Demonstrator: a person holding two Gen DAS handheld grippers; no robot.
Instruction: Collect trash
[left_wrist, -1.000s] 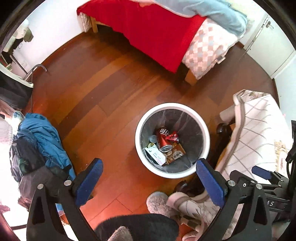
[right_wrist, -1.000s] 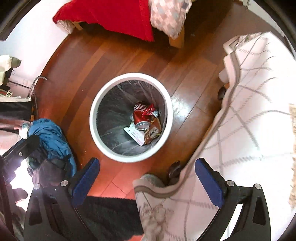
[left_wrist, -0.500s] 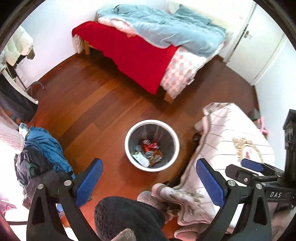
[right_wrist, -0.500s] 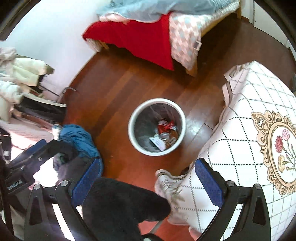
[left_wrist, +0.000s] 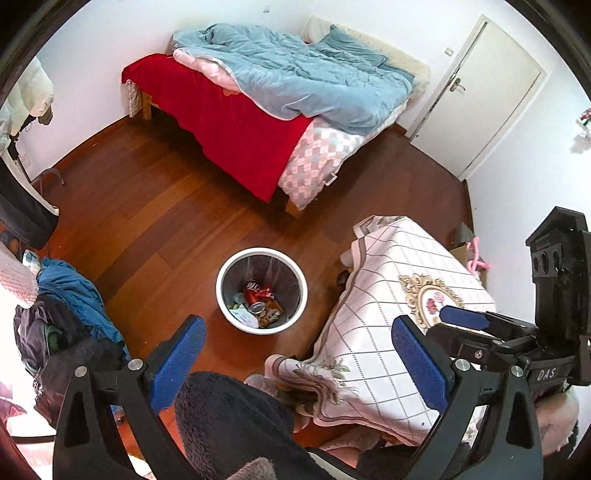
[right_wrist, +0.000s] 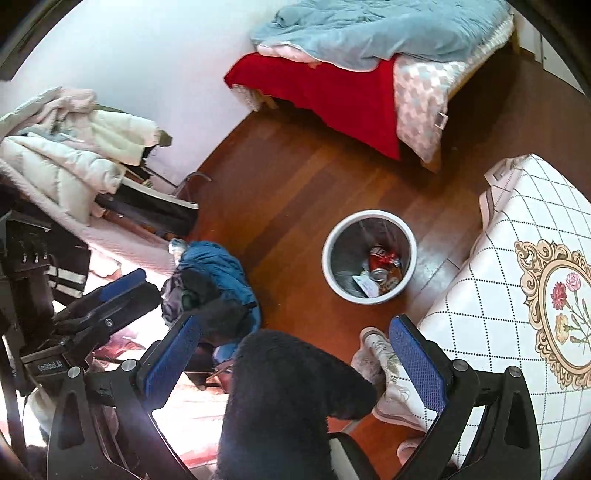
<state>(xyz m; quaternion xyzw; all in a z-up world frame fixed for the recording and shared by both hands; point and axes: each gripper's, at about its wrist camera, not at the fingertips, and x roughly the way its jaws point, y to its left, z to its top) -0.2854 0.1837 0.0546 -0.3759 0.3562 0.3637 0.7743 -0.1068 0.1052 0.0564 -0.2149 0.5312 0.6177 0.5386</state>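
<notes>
A white round trash bin stands on the wooden floor, also in the right wrist view. Inside lie a red soda can, wrappers and a white paper. My left gripper is open and empty, high above the floor and nearer than the bin. My right gripper is open and empty, also high above the floor. The right gripper shows at the right edge of the left wrist view; the left gripper shows at the left of the right wrist view.
A table with a checked cloth stands right of the bin. A bed with red and blue covers is at the back, by a white door. Clothes are piled at the left. A dark fuzzy sleeve is below.
Both grippers have risen far above the bin and pulled back; the bin looks much smaller and more of the room shows. Both stay open and empty.
</notes>
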